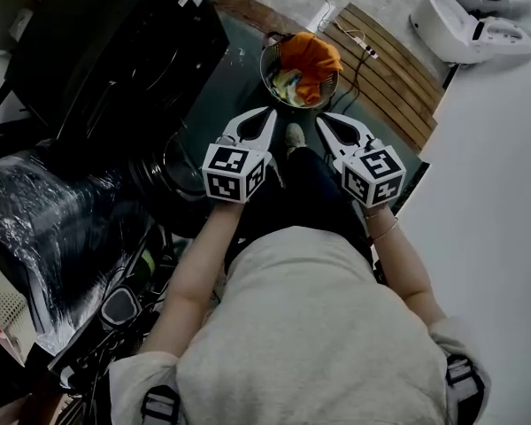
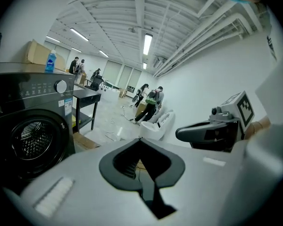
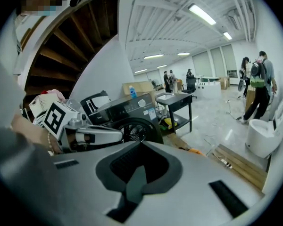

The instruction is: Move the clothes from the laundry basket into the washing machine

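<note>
Hovering left gripper point(image 1: 267, 113), right gripper point(image 1: 326, 120) near laundry basket point(image 1: 267, 65), jaws clenched empty; clothes point(image 1: 311, 56) untouched; washing machine point(image 1: 115, 60) adjacent for short transfer.

Head view: high, steeply down, near over left claw point(image 1: 270, 113) and right claw point(image 1: 323, 120); washer point(image 1: 115, 51) left, basket point(image 1: 301, 73) far. Left gripper view, right gripper view: low, along own claws, facing outward. All share washer; each gripper view shows the other claw.
</note>
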A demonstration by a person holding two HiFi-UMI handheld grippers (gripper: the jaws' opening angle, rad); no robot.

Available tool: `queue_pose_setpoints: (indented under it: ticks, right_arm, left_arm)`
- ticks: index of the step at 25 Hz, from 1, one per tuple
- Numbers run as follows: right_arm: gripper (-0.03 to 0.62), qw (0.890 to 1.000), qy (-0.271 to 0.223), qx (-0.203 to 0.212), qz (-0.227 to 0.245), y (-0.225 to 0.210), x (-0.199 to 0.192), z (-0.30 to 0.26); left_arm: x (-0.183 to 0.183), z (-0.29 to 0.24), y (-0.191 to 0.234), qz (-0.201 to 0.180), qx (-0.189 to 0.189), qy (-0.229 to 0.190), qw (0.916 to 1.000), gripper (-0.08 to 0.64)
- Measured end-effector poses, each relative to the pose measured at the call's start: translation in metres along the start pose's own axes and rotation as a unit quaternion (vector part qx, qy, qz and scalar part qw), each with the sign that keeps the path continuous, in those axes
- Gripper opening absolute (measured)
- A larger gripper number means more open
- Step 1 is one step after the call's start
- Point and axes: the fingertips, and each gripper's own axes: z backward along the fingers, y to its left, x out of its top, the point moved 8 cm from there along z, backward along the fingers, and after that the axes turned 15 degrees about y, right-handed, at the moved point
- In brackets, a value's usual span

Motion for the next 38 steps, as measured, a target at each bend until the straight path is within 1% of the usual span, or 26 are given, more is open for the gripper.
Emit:
queue_pose_setpoints:
  ticks: [2, 6, 9, 12, 15, 18, 20, 22, 25, 27, 30, 31, 32, 33, 35, 38]
  right_arm:
    - [0.006, 1.0, 0.017, 0.009, -0.001, -0.016, 0.0, -0.009]
    - [0.006, 0.999, 0.028, 0.02, -0.009, -0.057, 0.01, -0.033]
    - [0.006, 0.998, 0.043, 0.033, -0.006, -0.093, 0.024, -0.052]
    - [0.006, 0.998, 0.047, 0.044, 0.007, -0.129, 0.042, -0.068]
    - [0.006, 0.997, 0.054, 0.047, 0.023, -0.158, 0.049, -0.085]
    - [0.006, 0.997, 0.057, 0.049, 0.02, -0.185, 0.048, -0.111]
    - [0.006, 0.997, 0.065, 0.047, 0.009, -0.198, 0.039, -0.13]
    - [0.006, 0.996, 0.077, 0.044, -0.005, -0.207, 0.021, -0.147]
    - [0.006, 0.995, 0.091, 0.036, -0.017, -0.23, -0.003, -0.183]
    - [0.006, 0.994, 0.1, 0.031, -0.022, -0.244, -0.02, -0.208]
    - [0.009, 0.993, 0.114, 0.014, -0.027, -0.264, -0.044, -0.242]
    - [0.02, 0.992, 0.119, 0.009, -0.029, -0.271, -0.052, -0.253]
    - [0.073, 0.992, 0.126, 0.005, -0.031, -0.279, -0.059, -0.263]
    - [0.147, 0.99, 0.135, -0.001, -0.03, -0.286, -0.067, -0.272]
    - [0.15, 0.988, 0.151, -0.019, -0.023, -0.304, -0.082, -0.291]
    - [0.163, 0.985, 0.164, -0.056, -0.016, -0.339, -0.099, -0.32]
  left_arm:
    - [0.003, -0.01, 0.007, 0.01, 0.007, 0.004, 0.9999, 0.009]
    - [0.013, -0.042, 0.023, 0.028, 0.019, 0.019, 0.9992, 0.009]
    - [0.025, -0.078, 0.033, 0.045, 0.015, 0.037, 0.9982, 0.009]
    - [0.037, -0.113, 0.039, 0.053, 0.006, 0.042, 0.9977, 0.009]
    - [0.037, -0.141, 0.047, 0.064, 0.0, 0.052, 0.9966, 0.009]
    - [0.032, -0.171, 0.062, 0.068, 0.004, 0.057, 0.996, 0.009]
    - [0.028, -0.191, 0.071, 0.068, 0.006, 0.064, 0.9956, 0.009]
    - [0.021, -0.21, 0.077, 0.066, 0.004, 0.068, 0.9955, 0.009]
    - [0.011, -0.254, 0.095, 0.063, -0.013, 0.065, 0.9958, 0.009]
    - [-0.001, -0.282, 0.106, 0.06, -0.028, 0.071, 0.9953, 0.009]
    - [-0.023, -0.319, 0.124, 0.06, -0.035, 0.084, 0.9941, 0.009]
    - [-0.03, -0.332, 0.13, 0.062, -0.034, 0.088, 0.9936, 0.009]
    - [-0.036, -0.343, 0.134, 0.064, -0.033, 0.092, 0.9931, 0.009]
    - [-0.042, -0.353, 0.137, 0.067, -0.032, 0.096, 0.9926, 0.009]
    - [-0.054, -0.371, 0.144, 0.072, -0.03, 0.1, 0.9919, 0.009]
    - [-0.067, -0.398, 0.156, 0.075, -0.03, 0.107, 0.991, 0.009]
